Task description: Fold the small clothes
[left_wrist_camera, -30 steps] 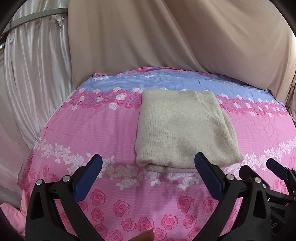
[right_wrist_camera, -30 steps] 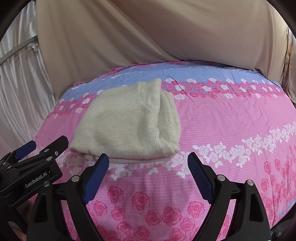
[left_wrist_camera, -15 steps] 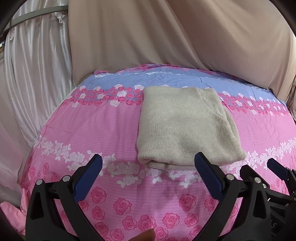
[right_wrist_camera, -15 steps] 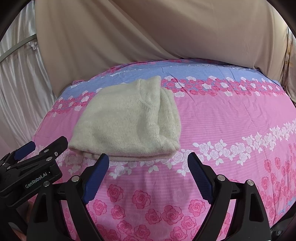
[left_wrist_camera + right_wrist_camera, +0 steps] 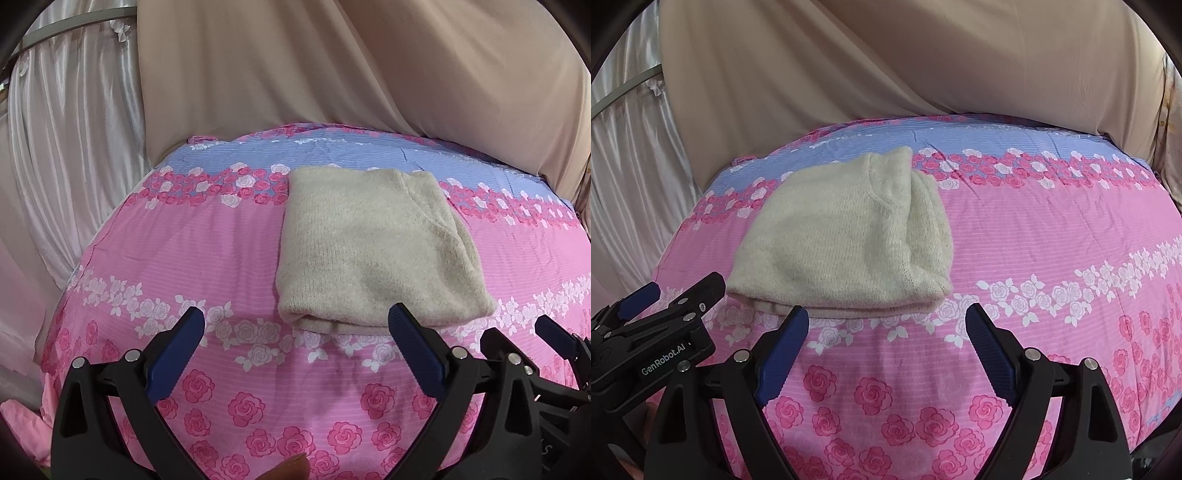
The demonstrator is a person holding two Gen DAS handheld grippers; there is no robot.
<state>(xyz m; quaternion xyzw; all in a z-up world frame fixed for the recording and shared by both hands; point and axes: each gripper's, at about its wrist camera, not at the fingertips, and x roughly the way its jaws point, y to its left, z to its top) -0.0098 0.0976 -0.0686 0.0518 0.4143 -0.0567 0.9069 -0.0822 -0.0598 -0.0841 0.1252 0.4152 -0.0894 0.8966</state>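
Observation:
A cream knit garment point(image 5: 373, 247) lies folded into a compact rectangle on the pink floral bedspread point(image 5: 192, 251); it also shows in the right wrist view point(image 5: 846, 240). My left gripper point(image 5: 295, 325) is open and empty, hovering just short of the garment's near edge. My right gripper point(image 5: 886, 325) is open and empty, also just short of the near edge. The right gripper shows at the right edge of the left wrist view point(image 5: 517, 339). The left gripper shows at the left of the right wrist view point(image 5: 665, 291).
Beige drapes point(image 5: 332, 74) hang behind the bed and white satin curtains point(image 5: 55, 147) on the left. The bedspread has a blue band point(image 5: 997, 136) along its far edge. A pink cloth point(image 5: 22, 424) lies at the bed's lower left.
Both grippers have drawn back and risen slightly, so the folded garment sits a little lower and farther in view. The garment itself has not moved.

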